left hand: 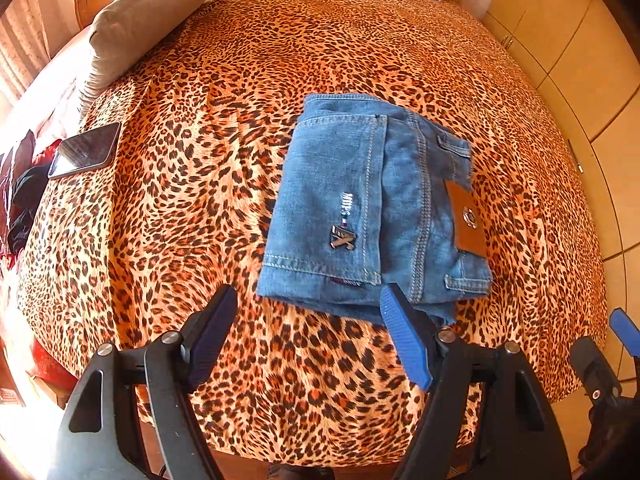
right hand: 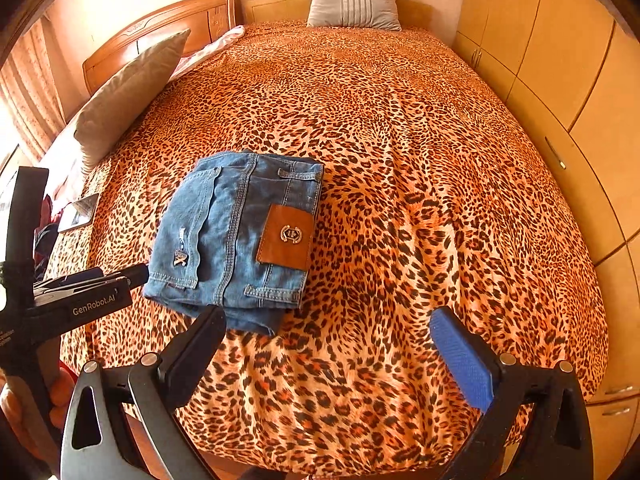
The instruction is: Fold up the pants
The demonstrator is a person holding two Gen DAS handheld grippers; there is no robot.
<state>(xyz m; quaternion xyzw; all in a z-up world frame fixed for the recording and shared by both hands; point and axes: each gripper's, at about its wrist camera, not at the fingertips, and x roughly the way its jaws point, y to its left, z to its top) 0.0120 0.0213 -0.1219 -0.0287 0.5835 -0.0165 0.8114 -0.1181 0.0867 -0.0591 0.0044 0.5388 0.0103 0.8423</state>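
Blue jeans [left hand: 360,208] lie folded into a compact stack on the leopard-print bedspread [left hand: 240,80], back pocket and brown leather patch [left hand: 466,220] facing up. They also show in the right wrist view [right hand: 224,236]. My left gripper [left hand: 308,304] is open and empty, hovering just in front of the stack's near edge. My right gripper [right hand: 328,320] is open and empty, to the right of the stack's near corner. The left gripper's body [right hand: 80,296] shows at the left of the right wrist view.
A phone [left hand: 86,150] lies on the bed's left side. Grey pillows [left hand: 148,20] lie along the left and one [right hand: 354,2] at the far end. A wooden wardrobe [right hand: 560,60] lines the right. Dark and red clothes [left hand: 24,200] hang off the left edge.
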